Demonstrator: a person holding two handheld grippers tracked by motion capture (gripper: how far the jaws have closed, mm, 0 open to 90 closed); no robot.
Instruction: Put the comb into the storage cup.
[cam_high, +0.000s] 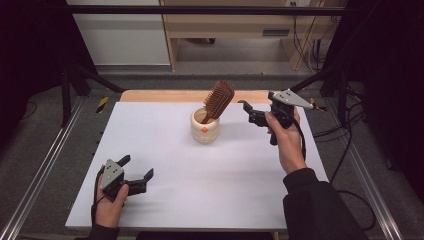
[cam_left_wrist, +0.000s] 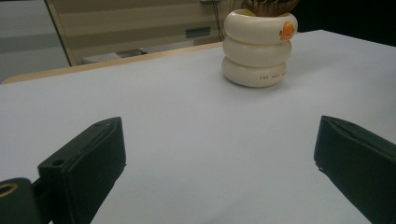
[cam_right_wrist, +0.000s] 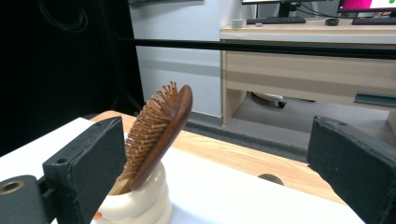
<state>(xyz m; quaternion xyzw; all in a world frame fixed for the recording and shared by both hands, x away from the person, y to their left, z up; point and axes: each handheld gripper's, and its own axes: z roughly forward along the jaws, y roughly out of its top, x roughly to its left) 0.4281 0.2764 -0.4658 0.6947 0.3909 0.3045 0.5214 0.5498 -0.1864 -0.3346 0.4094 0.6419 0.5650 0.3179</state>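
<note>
The wooden hairbrush (cam_high: 219, 99) stands tilted in the cream holder (cam_high: 205, 129), at 12 o'clock on the white table (cam_high: 200, 190). The right gripper (cam_high: 248, 111) hovers at its 3 o'clock, jaws apart. The left gripper (cam_high: 136, 167) rests at 7 o'clock, jaws apart and empty.

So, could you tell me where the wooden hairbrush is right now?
In the high view the hairbrush stands handle-down in the cream holder at the table's far middle, leaning right toward the open right gripper.
</note>
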